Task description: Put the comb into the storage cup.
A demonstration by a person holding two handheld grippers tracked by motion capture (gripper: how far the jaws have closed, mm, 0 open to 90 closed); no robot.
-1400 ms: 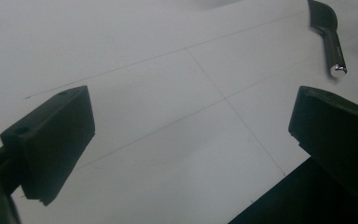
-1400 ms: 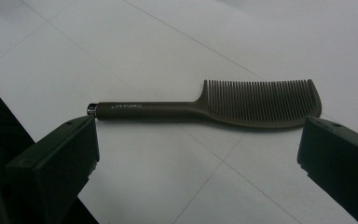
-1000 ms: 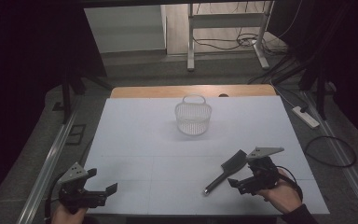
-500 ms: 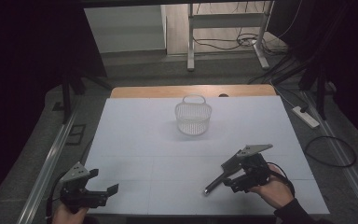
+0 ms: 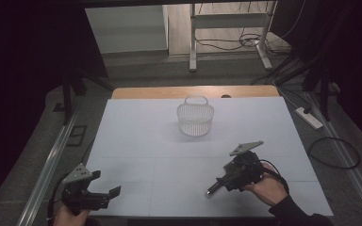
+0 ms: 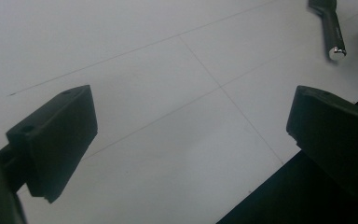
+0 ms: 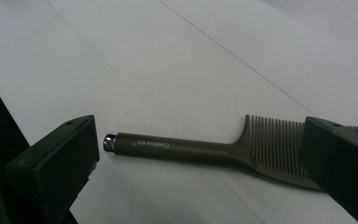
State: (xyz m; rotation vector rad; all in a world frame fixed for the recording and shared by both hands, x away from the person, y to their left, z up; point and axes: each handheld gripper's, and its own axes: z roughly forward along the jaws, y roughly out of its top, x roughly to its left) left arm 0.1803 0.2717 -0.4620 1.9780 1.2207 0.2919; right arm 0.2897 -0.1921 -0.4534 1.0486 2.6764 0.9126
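**Q:** While the right gripper (image 5: 229,180) hangs low over the near right part of the table, what lies beneath it, and what stands around?

**A:** A dark comb (image 7: 223,150) lies flat on the white table (image 5: 136,136), on its near right part, between the two spread jaws of the right gripper; in the right gripper view neither jaw touches it. Its handle, capped in bright metal, points toward the left jaw; the teeth run behind the right jaw. A white wire basket (image 5: 195,117) stands upright well beyond it, near the far middle of the table, with bare surface between. The left gripper (image 5: 104,195) rests at the near left corner, jaws wide apart and empty, well away from the comb.

**Q:** Is any writing legible?

**A:** Small pale lettering runs along the comb handle, upside down in the right gripper view and too fine to read.

**Q:** What of the surface and the room?

**A:** The table is covered in white sheets meeting at thin seams, with a wooden edge (image 5: 169,92) showing at the far side. Dark grey floor surrounds it; metal rails (image 5: 47,169) run along both sides. A white frame (image 5: 226,33) stands on the floor beyond, with cables (image 5: 231,44) under it, and a power strip (image 5: 309,118) lies at the right.
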